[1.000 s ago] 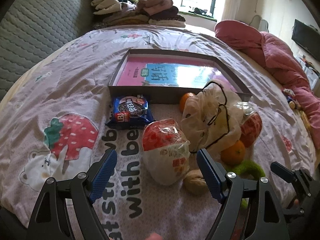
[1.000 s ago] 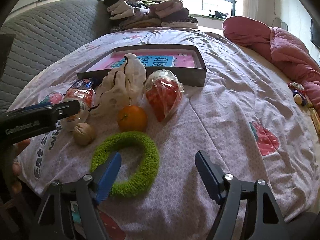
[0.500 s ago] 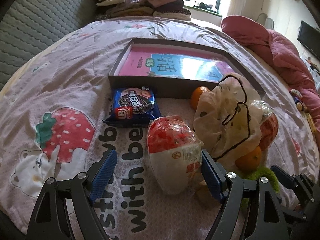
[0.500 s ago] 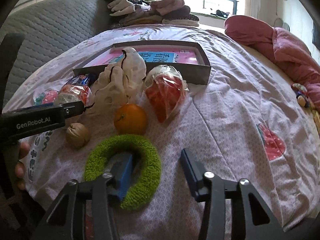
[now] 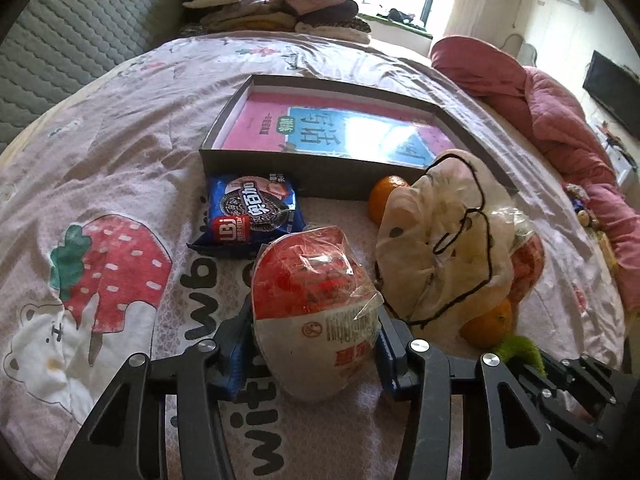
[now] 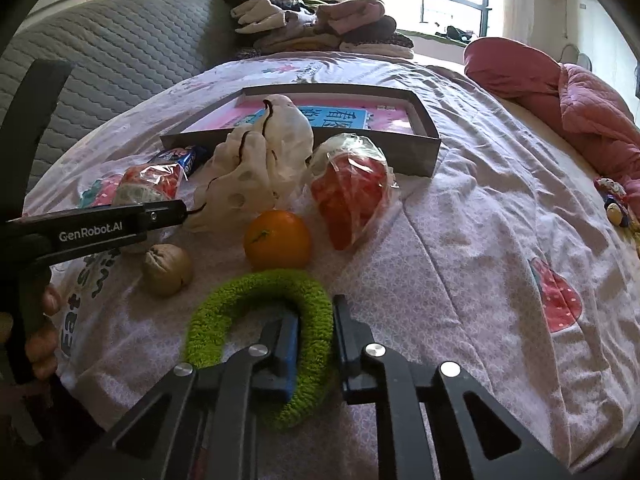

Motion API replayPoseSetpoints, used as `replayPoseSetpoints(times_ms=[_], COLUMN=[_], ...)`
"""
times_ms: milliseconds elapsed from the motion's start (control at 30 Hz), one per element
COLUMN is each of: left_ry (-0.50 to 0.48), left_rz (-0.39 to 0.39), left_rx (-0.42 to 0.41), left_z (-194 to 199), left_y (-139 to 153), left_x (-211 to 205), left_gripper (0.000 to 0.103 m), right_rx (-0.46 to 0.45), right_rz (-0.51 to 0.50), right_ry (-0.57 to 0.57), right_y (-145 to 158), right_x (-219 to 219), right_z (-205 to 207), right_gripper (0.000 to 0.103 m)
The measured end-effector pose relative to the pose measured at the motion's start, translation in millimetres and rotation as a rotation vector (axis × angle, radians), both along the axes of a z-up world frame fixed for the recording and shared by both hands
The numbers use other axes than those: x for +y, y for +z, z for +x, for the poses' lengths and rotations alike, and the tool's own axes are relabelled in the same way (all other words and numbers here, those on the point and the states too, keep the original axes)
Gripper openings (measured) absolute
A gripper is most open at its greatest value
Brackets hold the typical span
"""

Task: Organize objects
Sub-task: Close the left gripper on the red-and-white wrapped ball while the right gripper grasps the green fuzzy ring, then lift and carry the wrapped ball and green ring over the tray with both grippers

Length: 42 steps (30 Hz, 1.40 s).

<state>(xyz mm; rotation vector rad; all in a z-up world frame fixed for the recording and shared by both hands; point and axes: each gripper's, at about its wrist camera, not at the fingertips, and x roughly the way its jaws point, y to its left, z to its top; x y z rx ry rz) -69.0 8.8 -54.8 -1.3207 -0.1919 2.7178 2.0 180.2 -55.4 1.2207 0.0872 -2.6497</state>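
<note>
Both grippers closing for transfer to the box [image 5: 280,168]: left gripper [image 5: 316,340] clamps the wrapped snack bowl [image 5: 316,304], right gripper [image 6: 316,336] pinches the green ring [image 6: 256,292].

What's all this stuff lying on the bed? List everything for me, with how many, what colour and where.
box: one, dark grey, mid-bed, pink and blue book inside
cookie packet: one, blue, in front of the box
wrapped snack: one, red and white, between the left gripper's fingers
second wrapped snack: one, red, near the box's right corner
cloth bag: one, cream with black cord, among the snacks
oranges: two, one by the ring, one by the box
walnut: one, brown, left of the ring
fluffy ring: one, green, nearest
folded clothes: a pile, far end
quilt: one, pink, right
left gripper: closed around the snack
right gripper: pinching the ring
</note>
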Motion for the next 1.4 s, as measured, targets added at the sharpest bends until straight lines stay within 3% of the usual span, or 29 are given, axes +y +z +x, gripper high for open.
replayPoseSetpoints(times_ms=[333,967,1400], left_ry=[-0.048,-0.059,-0.056], left_rz=[-0.036,-0.055,-0.06], left_rx=[0.059,0.125,0.151], left_z=[14.0,26.7,15.9], left_y=[15.1,38.4,51.3], left_x=[11.9,10.8,8.2], left_gripper=[0.052,0.052,0.052], right_rx=[0.024,0.183,0.23], right_rz=[-0.042,-0.05,-0.04], right_ry=[-0.008,-0.01,-0.019], right_y=[6.2,49.3,64.7], right_x=[7.0,3.3,5.5], right_z=[3.1,2.3,-15.7], right_gripper=[0.014,0.014,0.014])
